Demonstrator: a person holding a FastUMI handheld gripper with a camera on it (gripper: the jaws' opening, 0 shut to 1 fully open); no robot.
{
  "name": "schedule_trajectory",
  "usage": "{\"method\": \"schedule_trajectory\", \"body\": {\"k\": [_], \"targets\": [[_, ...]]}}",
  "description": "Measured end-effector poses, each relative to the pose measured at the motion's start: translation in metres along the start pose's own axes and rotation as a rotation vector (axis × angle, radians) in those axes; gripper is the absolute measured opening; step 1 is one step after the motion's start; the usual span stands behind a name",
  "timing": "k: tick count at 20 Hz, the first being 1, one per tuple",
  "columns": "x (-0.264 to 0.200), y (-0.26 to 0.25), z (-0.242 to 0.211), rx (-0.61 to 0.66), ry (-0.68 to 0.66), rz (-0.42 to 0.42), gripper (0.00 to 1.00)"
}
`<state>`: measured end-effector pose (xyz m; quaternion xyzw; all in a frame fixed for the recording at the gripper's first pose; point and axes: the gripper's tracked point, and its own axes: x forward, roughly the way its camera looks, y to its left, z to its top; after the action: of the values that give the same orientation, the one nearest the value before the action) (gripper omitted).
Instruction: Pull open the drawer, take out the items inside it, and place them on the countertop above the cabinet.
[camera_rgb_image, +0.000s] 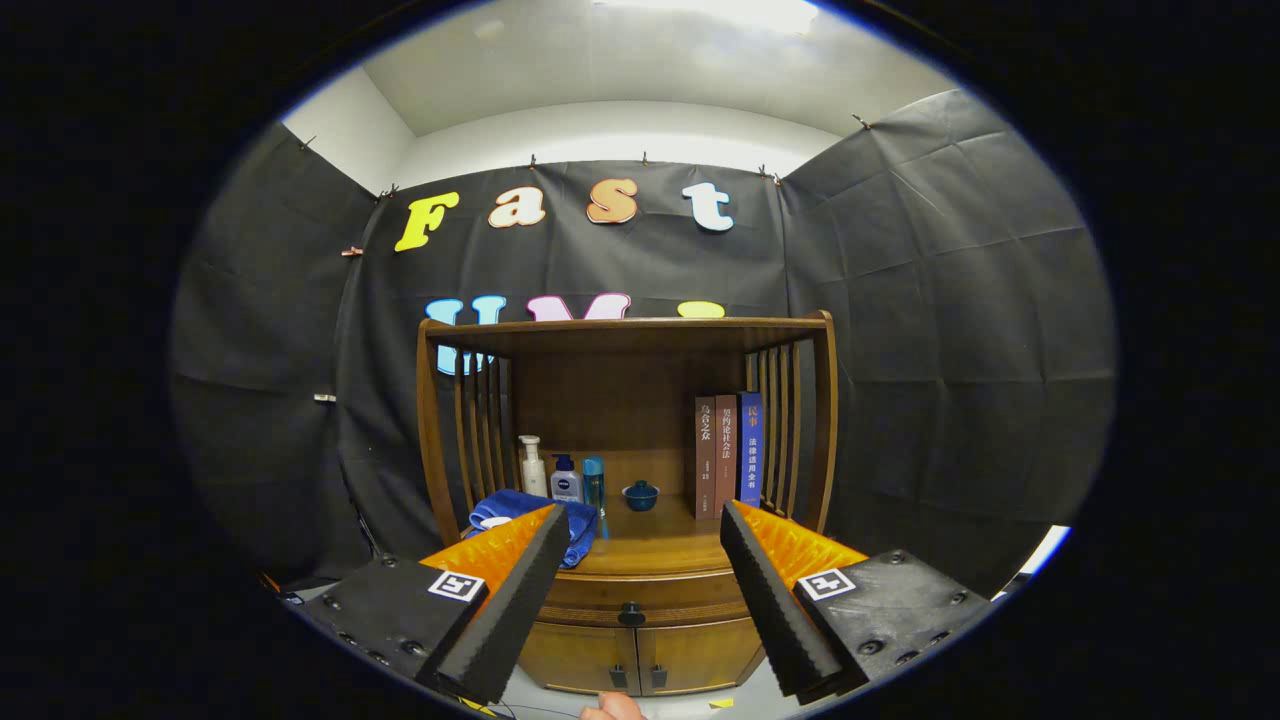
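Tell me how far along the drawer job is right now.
Nothing looks done yet: the drawer is shut, its knob untouched. The gripper is open and holds nothing, with the knob between and beyond its fingers. Left: pull the drawer open, lift out its contents, set them on the countertop.

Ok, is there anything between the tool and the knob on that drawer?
Nothing visible. The open tool is held apart from the wooden cabinet, and the small dark round knob on the closed wooden drawer sits in the gap between its fingers, farther ahead. The folded blue towel lies higher, on the countertop.
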<state>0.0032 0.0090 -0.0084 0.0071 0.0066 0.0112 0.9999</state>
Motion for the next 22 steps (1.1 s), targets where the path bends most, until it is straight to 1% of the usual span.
{"method": "schedule_trajectory", "body": {"k": [2, 5, 10, 12, 15, 22], "targets": [[0.002, 0.002, -0.005, -0.009, 0.007, 0.005, 0.98], [0.006, 0.004, -0.012, 0.01, -0.004, 0.015, 0.98], [0.018, 0.001, -0.054, -0.007, 0.012, 0.01, 0.98], [0.026, -0.001, -0.083, -0.026, 0.019, 0.001, 0.98], [0.037, 0.003, -0.14, -0.051, 0.05, 0.006, 0.98], [0.078, 0.017, -0.261, -0.028, 0.135, 0.017, 0.98]]}}
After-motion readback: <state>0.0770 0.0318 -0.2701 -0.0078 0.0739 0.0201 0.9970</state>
